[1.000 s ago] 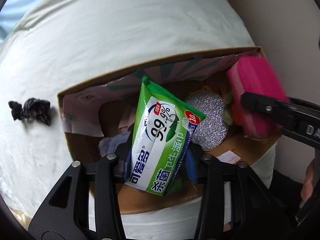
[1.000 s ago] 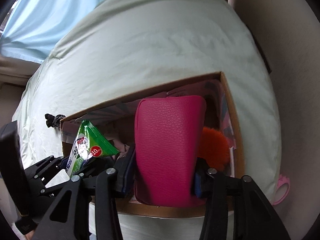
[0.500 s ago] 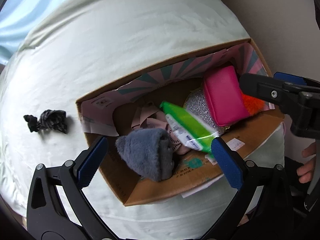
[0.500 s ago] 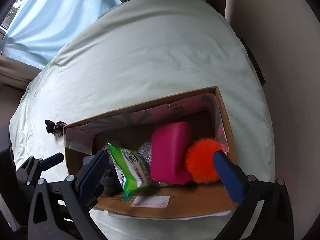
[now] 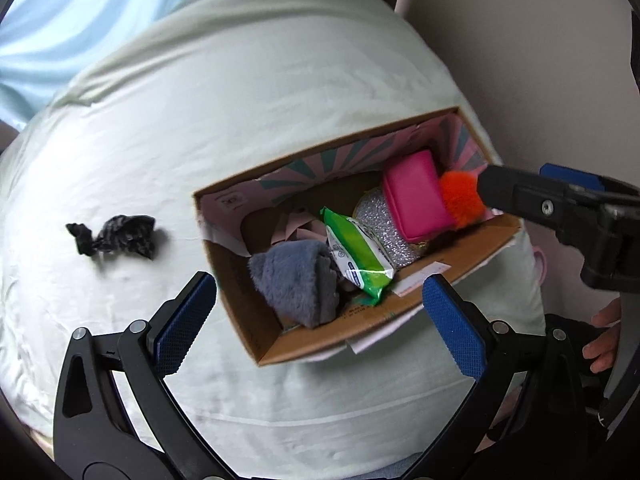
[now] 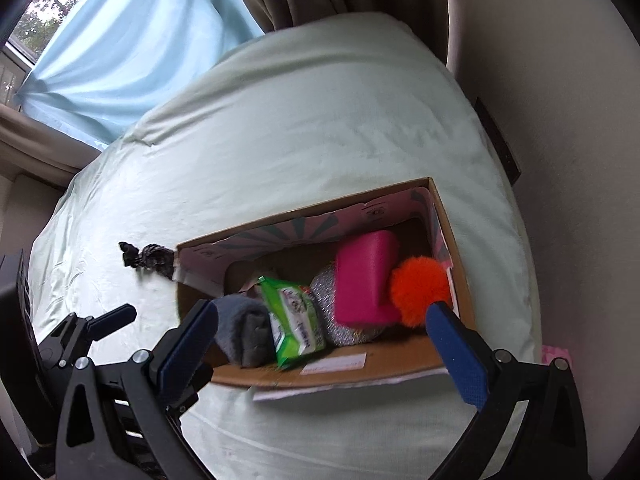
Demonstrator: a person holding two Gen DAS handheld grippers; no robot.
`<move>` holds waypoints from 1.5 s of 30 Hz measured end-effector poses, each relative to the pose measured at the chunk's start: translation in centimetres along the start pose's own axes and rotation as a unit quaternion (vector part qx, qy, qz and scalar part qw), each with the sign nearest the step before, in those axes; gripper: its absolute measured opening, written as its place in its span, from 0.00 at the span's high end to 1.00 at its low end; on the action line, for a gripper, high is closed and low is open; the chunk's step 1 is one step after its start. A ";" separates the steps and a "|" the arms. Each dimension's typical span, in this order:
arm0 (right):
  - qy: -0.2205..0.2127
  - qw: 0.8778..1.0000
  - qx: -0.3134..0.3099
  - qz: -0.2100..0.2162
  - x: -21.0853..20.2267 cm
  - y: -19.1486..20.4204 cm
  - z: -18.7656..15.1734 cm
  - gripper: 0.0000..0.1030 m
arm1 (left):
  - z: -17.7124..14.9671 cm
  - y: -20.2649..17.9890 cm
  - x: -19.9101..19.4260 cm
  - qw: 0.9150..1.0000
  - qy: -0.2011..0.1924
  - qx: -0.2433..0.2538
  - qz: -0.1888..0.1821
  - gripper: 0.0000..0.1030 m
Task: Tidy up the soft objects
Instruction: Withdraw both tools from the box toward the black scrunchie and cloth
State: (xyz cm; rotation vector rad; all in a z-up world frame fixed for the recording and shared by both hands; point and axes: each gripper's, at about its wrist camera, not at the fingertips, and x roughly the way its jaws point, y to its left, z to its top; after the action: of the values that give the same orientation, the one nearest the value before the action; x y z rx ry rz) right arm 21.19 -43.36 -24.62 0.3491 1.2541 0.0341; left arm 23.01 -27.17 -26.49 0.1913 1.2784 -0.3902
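Observation:
An open cardboard box [image 5: 248, 320] [image 6: 460, 264] sits on the pale green bed. Inside lie a grey fuzzy sock [image 5: 296, 284] [image 6: 244, 332], a green wipes pack [image 5: 354, 254] [image 6: 294, 318], a silver scrubber [image 5: 380, 224] [image 6: 344, 328], a pink pouch [image 5: 414, 196] [image 6: 366, 276] and an orange pom-pom [image 5: 460, 198] [image 6: 418, 290]. My left gripper [image 5: 320, 316] is open and empty above the box's near side. My right gripper [image 6: 324, 348] is open and empty above the box's front. A black scrunchie [image 5: 116, 236] [image 6: 150, 260] lies on the bed left of the box.
A beige wall [image 5: 540, 60] runs along the bed's right side. Blue curtains [image 6: 120, 60] hang behind the bed. A pink item [image 6: 554, 354] peeks out at the bed's right edge. The right gripper's body [image 5: 560, 208] shows in the left wrist view.
My left gripper let go of the wipes pack and my right let go of the pink pouch; both now lie in the box. Both grippers opened and pulled back upward.

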 end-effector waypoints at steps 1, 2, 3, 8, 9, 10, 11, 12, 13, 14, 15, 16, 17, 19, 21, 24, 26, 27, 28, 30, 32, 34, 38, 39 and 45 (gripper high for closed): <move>-0.004 1.000 0.000 0.000 -0.6 0.3 -0.2 0.00 | -0.3 0.2 -1.1 1.000 -0.009 0.000 -0.003 0.01; -0.009 1.000 -0.001 -0.001 -1.4 0.7 -0.6 0.00 | -0.4 0.4 -1.9 1.000 -0.016 0.000 -0.005 0.01; -0.016 1.000 -0.001 0.000 -2.4 1.2 -0.9 0.00 | -0.7 0.7 -3.2 1.000 -0.029 -0.001 -0.005 0.00; -0.049 0.999 -0.016 0.001 -6.7 4.3 -2.6 0.00 | -2.4 3.1 -8.6 0.997 -0.080 -0.007 -0.006 0.01; -0.060 0.998 -0.018 -0.001 -7.6 5.2 -2.9 0.00 | -2.8 3.8 -9.6 0.996 -0.089 -0.009 -0.004 0.01; -0.070 0.997 -0.020 -0.001 -8.4 5.9 -3.2 0.00 | -3.2 4.4 -10.5 0.995 -0.098 -0.011 -0.001 0.00; -0.080 0.997 -0.022 -0.002 -9.2 6.8 -3.5 0.00 | -3.8 5.4 -11.7 0.994 -0.108 -0.014 0.004 0.00; -0.089 0.996 -0.025 -0.002 -10.0 7.8 -3.9 0.00 | -4.2 6.1 -12.4 0.993 -0.116 -0.018 0.008 0.00; -0.096 0.995 -0.028 -0.004 -10.6 8.8 -4.2 0.00 | -4.8 7.0 -13.4 0.992 -0.125 -0.022 0.010 0.00; -0.106 0.994 -0.032 -0.006 -11.3 10.1 -4.6 0.00 | -5.5 8.2 -14.4 0.990 -0.137 -0.025 0.009 0.00; -0.115 0.993 -0.035 -0.006 -11.8 11.2 -5.0 0.00 | -6.0 9.0 -15.2 0.989 -0.146 -0.027 0.010 0.00; -0.122 0.992 -0.039 -0.006 -12.2 12.2 -5.4 0.00 | -6.7 10.1 -16.0 0.988 -0.153 -0.028 0.013 0.00; -0.130 0.991 -0.043 -0.010 -12.7 13.8 -5.8 0.00 | -7.2 11.0 -16.7 0.987 -0.159 -0.029 0.017 0.00; -0.145 0.988 -0.052 -0.016 -13.5 16.4 -6.7 0.00 | -8.7 13.5 -18.4 0.984 -0.173 -0.033 0.031 0.01; -0.160 0.985 -0.060 -0.015 -14.0 18.9 -7.4 0.00 | -9.9 15.8 -19.8 0.981 -0.184 -0.038 0.041 0.00; -0.184 0.980 -0.072 -0.014 -14.3 23.0 -8.6 0.00 | -11.6 20.0 -21.3 0.978 -0.197 -0.055 0.040 0.00; -0.189 0.979 -0.075 -0.015 -13.9 25.1 -9.1 0.00 | -12.6 22.5 -21.8 0.976 -0.202 -0.066 0.039 0.00; -0.193 0.978 -0.074 -0.014 -13.6 26.2 -9.3 0.00 | -13.1 24.0 -22.0 0.975 -0.205 -0.070 0.040 0.00; -0.194 0.978 -0.071 -0.014 -13.1 27.2 -9.5 0.00 | -13.5 25.3 -22.1 0.975 -0.207 -0.072 0.041 0.00; -0.197 0.978 -0.066 -0.015 -11.9 29.0 -9.7 0.00 | -14.1 27.7 -22.1 0.974 -0.210 -0.074 0.045 0.00; -0.203 0.977 -0.066 -0.019 -10.7 30.6 -9.9 0.00 | -14.6 30.0 -21.6 0.973 -0.212 -0.075 0.048 0.00; -0.212 0.975 -0.064 -0.014 -9.4 32.1 -10.1 0.00 | -14.8 31.8 -21.1 0.973 -0.213 -0.075 0.048 0.00; -0.214 0.974 -0.065 -0.022 -6.1 34.5 -9.9 0.00 | -14.6 35.7 -18.3 0.975 -0.207 -0.071 0.042 0.00; -0.217 0.973 -0.070 -0.034 -5.1 35.2 -9.9 0.00 | -14.5 36.3 -17.7 0.976 -0.204 -0.070 0.041 0.00; -0.200 0.975 -0.092 -0.032 1.8 37.1 -8.9 0.00 | -12.7 39.7 -11.7 0.979 -0.193 -0.053 0.027 0.01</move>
State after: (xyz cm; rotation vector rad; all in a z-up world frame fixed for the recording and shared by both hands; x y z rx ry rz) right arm 19.50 -5.73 -18.35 0.1438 0.8550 0.0227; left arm 24.24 15.87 -21.88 0.0545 0.9058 -0.2936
